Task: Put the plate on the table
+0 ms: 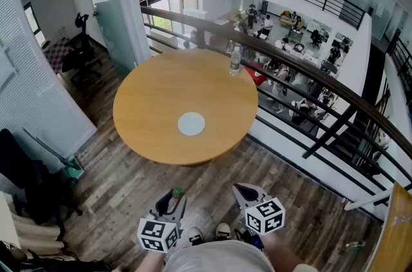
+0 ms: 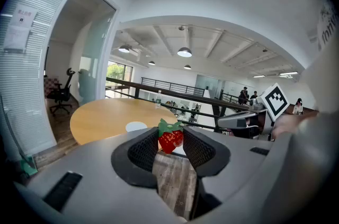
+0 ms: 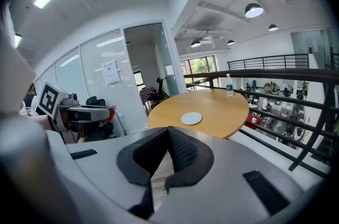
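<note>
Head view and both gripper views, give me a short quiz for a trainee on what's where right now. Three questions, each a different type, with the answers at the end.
1. True or false: the plate already lies on the round table.
2. Multiple choice: what is clamped between the jaws of the left gripper? A) a bottle cap B) a toy strawberry C) nothing
3. Short answer: what stands upright near the table's far edge?

Key: 1 true. 2 B. 3 a water bottle.
</note>
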Action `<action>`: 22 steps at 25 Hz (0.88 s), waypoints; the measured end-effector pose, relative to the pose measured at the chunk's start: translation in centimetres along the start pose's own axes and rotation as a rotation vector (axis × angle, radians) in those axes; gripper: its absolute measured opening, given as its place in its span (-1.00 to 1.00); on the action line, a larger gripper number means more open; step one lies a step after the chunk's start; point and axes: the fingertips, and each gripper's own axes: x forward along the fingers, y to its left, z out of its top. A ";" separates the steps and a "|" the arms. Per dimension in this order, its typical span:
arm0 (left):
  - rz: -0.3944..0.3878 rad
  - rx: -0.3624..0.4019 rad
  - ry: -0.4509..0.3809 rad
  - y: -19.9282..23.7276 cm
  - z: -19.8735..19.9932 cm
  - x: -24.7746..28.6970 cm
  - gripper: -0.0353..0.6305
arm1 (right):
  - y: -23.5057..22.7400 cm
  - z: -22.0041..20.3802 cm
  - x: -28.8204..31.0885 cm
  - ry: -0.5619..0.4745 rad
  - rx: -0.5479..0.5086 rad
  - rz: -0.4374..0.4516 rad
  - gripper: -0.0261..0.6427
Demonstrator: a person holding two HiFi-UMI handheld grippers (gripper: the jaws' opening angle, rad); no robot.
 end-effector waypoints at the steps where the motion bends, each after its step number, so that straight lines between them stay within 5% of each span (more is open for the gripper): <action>1: -0.003 0.001 0.000 0.1 0.2 0.0 -0.41 | 0.1 0.2 0.2 -0.002 -0.001 0.000 -0.86; 22: -0.034 -0.005 0.000 4.8 0.0 -3.1 -0.41 | 5.9 2.1 3.7 -0.044 -0.052 -0.030 -0.86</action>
